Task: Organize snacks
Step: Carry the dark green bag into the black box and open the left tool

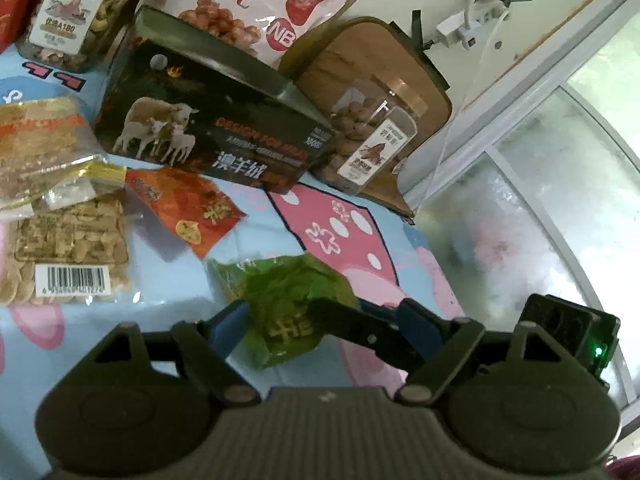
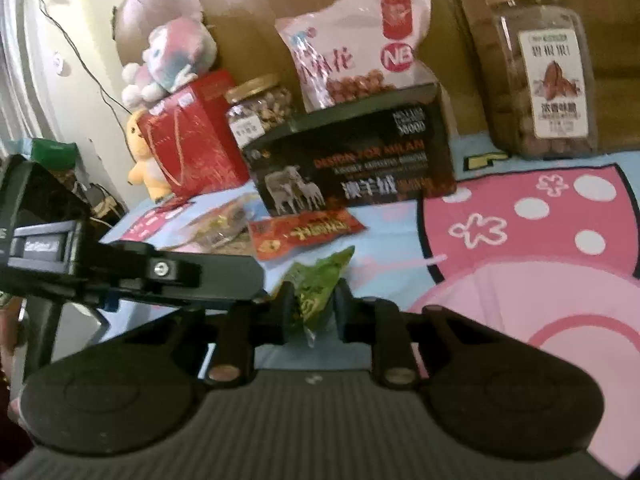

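Note:
A small green snack packet [image 2: 316, 286] is pinched between the fingers of my right gripper [image 2: 314, 312], which is shut on it a little above the cartoon sheet. The same green packet [image 1: 284, 312] lies between the blue-padded fingers of my left gripper [image 1: 320, 322], which stands wide open around it; the right gripper's finger [image 1: 360, 332] crosses in front. A red snack packet [image 1: 188, 208] lies on the sheet just behind, also in the right wrist view [image 2: 304, 234]. Bags of nuts [image 1: 68, 240] lie at the left.
A black open box with sheep on it [image 1: 208, 128] [image 2: 352, 172] stands behind the packets. Behind it are a pink snack bag [image 2: 360, 52], two clear nut jars [image 2: 540, 76] [image 2: 260, 112], a red gift bag [image 2: 192, 140] and plush toys [image 2: 172, 60]. A window [image 1: 540, 220] is at the right.

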Tool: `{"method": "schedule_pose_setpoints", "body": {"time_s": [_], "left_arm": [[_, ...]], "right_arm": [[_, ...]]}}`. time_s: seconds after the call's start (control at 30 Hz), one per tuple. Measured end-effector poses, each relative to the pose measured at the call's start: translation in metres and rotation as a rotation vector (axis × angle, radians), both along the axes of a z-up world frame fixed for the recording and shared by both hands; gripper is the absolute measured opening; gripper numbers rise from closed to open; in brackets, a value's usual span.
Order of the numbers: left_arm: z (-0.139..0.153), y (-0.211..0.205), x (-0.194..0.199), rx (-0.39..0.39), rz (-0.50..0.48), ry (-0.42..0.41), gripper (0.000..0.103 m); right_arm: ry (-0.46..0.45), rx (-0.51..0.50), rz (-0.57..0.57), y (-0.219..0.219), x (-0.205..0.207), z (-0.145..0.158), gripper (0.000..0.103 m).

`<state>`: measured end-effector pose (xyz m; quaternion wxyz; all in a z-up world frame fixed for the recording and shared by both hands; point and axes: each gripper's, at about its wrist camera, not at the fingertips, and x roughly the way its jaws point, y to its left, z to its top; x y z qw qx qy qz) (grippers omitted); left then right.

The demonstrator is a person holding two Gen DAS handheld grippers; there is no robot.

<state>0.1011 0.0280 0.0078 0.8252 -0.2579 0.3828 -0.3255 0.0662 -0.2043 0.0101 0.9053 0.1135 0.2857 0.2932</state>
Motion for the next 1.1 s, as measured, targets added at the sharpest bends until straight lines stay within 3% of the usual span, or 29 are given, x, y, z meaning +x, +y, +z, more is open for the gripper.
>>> {"method": "schedule_pose_setpoints", "body": {"time_s": [0.07,0.17,0.37,0.47,0.5,0.57,0.87,1.1], "left_arm": [[0.005,0.003,-0.002,0.020,0.015,-0.020,0.082],[0.009,0.013,-0.004,0.031,0.039,-0.029,0.091],[0.013,0.017,-0.009,-0.040,0.013,-0.022,0.098],[0.018,0.009,-0.011,-0.065,-0.016,-0.035,0.089],[0.020,0.007,-0.013,-0.069,-0.029,-0.045,0.074],[0.024,0.002,-0.012,-0.077,-0.062,-0.046,0.061],[0.060,0.005,0.014,-0.031,-0.039,-0.142,0.060],[0.096,0.020,0.072,0.044,0.058,-0.243,0.060]], "right_arm": [[0.007,0.020,-0.010,-0.004,0.001,0.002,0.022],[0.060,0.103,-0.027,-0.017,0.004,-0.001,0.022],[0.156,0.326,-0.034,-0.046,0.007,-0.004,0.021],[0.200,0.442,0.010,-0.052,0.010,-0.004,0.021],[0.205,0.454,0.020,-0.050,0.010,-0.003,0.021],[0.199,0.434,0.025,-0.045,0.010,0.000,0.019],[0.127,0.409,0.049,-0.030,0.039,0.029,0.018],[0.021,0.374,0.002,-0.022,0.089,0.065,0.018]]}}
